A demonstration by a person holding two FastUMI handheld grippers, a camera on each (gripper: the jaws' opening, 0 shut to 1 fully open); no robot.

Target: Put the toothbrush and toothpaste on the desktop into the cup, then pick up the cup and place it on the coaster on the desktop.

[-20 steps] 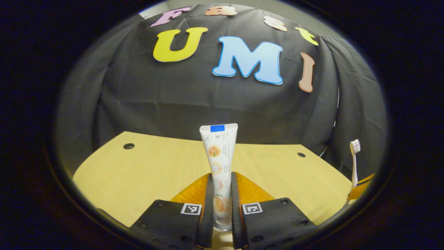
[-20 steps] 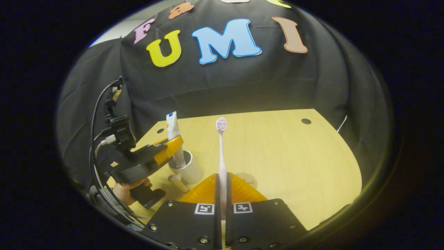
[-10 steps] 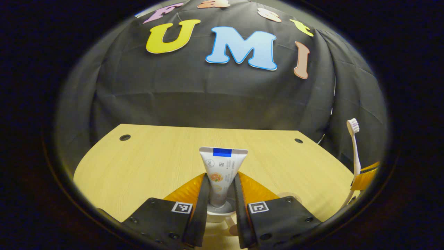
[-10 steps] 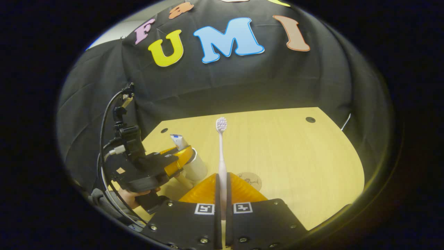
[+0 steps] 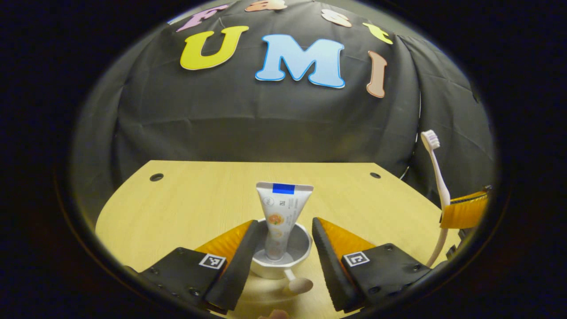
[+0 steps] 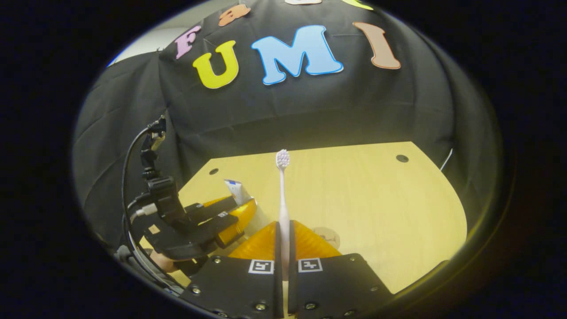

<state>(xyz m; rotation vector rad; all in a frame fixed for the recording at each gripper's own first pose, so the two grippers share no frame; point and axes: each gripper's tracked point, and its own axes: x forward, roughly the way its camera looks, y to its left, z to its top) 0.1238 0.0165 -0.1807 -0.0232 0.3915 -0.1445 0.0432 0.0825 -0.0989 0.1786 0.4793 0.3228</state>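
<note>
Toothpaste stands cap-down inside the white cup, its flat crimped end up and leaning a little against the cup's far wall. The tube is white with a blue patch at the top and an orange fruit picture lower down; there is small grey print on it, too fine to read. The cup rests on the pale wooden desktop, and its handle points toward the camera.

The left gripper is released: its two fingers are spread wide, one on each side of the cup, touching neither the tube nor, as far as can be told, the cup. Square black-and-white marker tags sit on the finger bases. In the right gripper view this same gripper is seen from the side, tilted down toward the desktop, with the top of the toothpaste poking up between its fingers, a cable looping off its back, and part of a hand below it on the grip.

The toothbrush is clenched in the right gripper, both fingers pressed on the lower handle. It stands upright, bristle head at the top, held above the desktop. In the left gripper view the toothbrush appears at the far right, slightly tilted, with a gripper finger across its handle.

The coaster, a round tan disc with a faint drawing, lies on the desktop just beyond the right gripper's fingers, near the cup and apart from it
</note>
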